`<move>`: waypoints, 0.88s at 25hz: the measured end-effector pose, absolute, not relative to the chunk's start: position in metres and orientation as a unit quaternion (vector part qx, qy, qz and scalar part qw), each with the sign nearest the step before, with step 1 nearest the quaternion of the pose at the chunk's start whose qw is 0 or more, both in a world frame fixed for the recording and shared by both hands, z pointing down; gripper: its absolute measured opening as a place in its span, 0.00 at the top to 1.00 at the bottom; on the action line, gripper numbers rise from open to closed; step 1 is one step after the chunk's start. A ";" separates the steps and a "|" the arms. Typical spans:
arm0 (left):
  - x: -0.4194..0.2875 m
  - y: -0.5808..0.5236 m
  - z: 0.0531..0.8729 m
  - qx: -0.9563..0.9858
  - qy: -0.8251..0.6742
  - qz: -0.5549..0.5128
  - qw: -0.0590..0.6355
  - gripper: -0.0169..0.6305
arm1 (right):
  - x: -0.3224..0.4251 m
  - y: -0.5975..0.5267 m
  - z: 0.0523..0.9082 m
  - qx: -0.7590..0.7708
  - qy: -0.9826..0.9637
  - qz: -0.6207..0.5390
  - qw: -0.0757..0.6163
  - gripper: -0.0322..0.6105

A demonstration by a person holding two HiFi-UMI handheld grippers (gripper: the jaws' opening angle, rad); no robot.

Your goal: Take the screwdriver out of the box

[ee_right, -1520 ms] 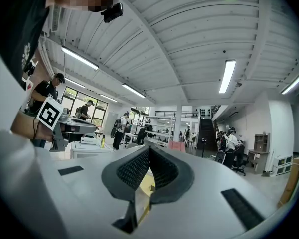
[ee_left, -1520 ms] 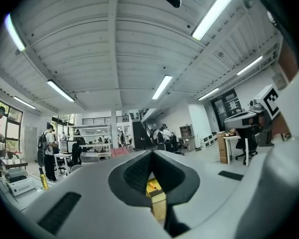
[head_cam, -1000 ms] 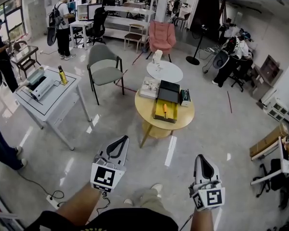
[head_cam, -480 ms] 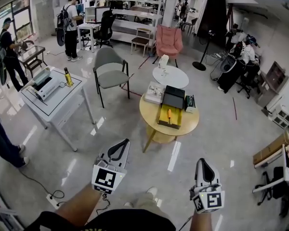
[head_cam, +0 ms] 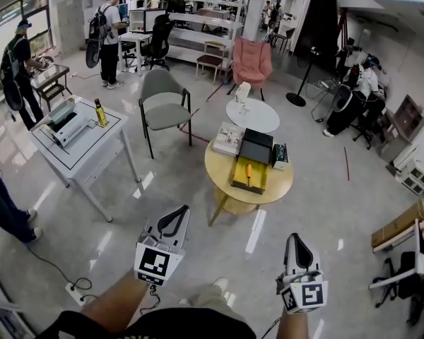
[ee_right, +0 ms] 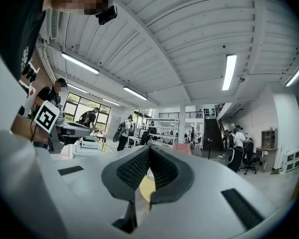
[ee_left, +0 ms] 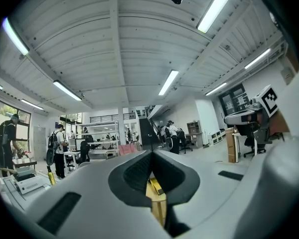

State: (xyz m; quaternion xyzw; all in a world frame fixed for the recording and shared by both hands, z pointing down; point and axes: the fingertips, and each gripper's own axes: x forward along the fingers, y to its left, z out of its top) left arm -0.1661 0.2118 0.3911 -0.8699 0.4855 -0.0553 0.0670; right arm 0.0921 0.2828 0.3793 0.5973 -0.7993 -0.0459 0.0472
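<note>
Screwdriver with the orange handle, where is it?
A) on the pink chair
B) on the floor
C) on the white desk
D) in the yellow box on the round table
D: the screwdriver lies inside the yellow box on the round wooden table.

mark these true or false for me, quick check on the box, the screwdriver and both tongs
1. The screwdriver lies in the yellow box on the round wooden table. True.
2. The right tongs grip the screwdriver. False: they are shut on nothing, well short of the table.
3. The left tongs are shut and empty. True.
4. The black case sits on the floor. False: it lies on the wooden table, just behind the box.
</note>
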 end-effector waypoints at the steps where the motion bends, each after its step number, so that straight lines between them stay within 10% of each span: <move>1: -0.164 0.209 0.392 -0.870 0.485 -0.056 0.066 0.95 | 0.094 0.280 0.380 0.597 -0.800 -0.045 0.047 0.93; 22: -0.120 0.140 0.415 -0.874 0.479 -0.068 0.043 0.95 | 0.129 0.213 0.396 0.595 -0.801 -0.025 0.059 0.93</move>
